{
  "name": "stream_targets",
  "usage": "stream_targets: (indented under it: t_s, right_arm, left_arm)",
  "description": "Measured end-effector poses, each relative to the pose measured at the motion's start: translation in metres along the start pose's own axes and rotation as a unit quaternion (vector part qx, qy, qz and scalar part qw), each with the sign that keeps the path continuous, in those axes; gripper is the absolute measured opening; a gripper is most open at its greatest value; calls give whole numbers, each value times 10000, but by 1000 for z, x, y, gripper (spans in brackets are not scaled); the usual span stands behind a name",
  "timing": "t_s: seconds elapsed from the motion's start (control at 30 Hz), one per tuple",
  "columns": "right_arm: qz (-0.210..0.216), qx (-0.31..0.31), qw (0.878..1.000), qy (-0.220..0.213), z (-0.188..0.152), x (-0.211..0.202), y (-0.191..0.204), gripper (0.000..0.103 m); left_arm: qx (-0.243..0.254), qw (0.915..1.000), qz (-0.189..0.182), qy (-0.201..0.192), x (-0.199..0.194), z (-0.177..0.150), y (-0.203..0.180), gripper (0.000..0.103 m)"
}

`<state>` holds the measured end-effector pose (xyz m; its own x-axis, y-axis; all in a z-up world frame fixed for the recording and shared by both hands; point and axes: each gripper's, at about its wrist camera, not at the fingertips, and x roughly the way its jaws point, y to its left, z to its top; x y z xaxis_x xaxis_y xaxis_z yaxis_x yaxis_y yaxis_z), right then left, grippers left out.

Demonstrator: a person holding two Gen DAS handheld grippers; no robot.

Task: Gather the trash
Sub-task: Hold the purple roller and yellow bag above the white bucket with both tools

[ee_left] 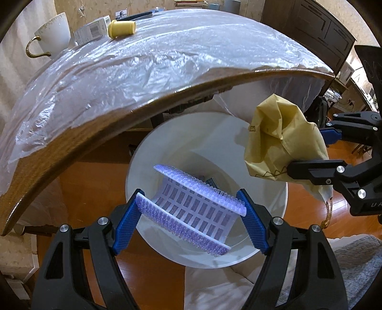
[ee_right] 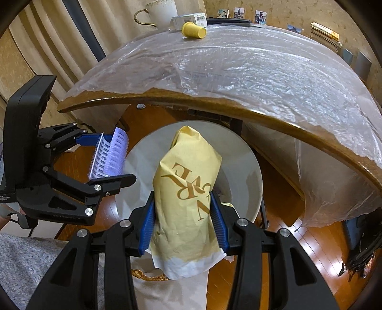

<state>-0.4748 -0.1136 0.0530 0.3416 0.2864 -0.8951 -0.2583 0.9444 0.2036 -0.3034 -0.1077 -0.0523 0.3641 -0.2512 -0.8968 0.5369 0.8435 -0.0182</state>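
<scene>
Bin: white bin (ee_left: 267, 229) on the wood floor, just below the table (ee_left: 119, 124) edge; something dark already lies at its bottom.
Left gripper: left gripper (ee_left: 191, 214) hangs over the bin mouth, jaws set fairly wide and clamped on the two rims of a purple roller (ee_left: 191, 202), a bristly hair-curler-like piece, held flat across the opening.
Right gripper: right gripper (ee_right: 183, 217) sits beside it, jaws narrow and pinched on a crumpled yellow bag (ee_right: 188, 205) with gold lettering; a gold cord trails under it.
Bag position: upper end over the bin in the right wrist view; in the left wrist view it looks nearer the rim than the centre.
Risk 1: the bag is long and light; released from here it may tip outward, catch the rim and slide to the floor.
Risk 2: the cord may snag on a finger or on the rim and drag the bag back out.
Risk 3: the roller spans much of the opening; dropped flat it may bridge on what lies inside or bounce; not likely to miss.
Risk 4: the two grippers are close; opening both together could make them knock.
Left on table: yellow cup (ee_right: 193, 30) on its side on the plastic sheet (ee_right: 238, 62), well apart from both grippers; mug (ee_right: 160, 13) and small box (ee_right: 191, 19) behind it, probably not trash.
</scene>
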Motion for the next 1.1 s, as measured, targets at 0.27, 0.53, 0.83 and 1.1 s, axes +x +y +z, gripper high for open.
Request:
stream_targets:
  t_s: [0.27,0.53,0.83,1.1]
  right_arm:
    - [-57,69,9999,72,4,18,-3,43]
    - [-172,147,9997,131,6,36,-7,43]
    - [-244,279,9991,197,3,46,-13,43]
    - [-421,390,9982,180,3,50,-21,59]
  left_arm:
    - [38,9999,93,93,17,0,-4,79]
    - [48,9996,163,203,31,1,-13,79]
    - [58,9995,143,268,42,2,-11,79]
    - [-38,9995,-228,216,48,4,-4,82]
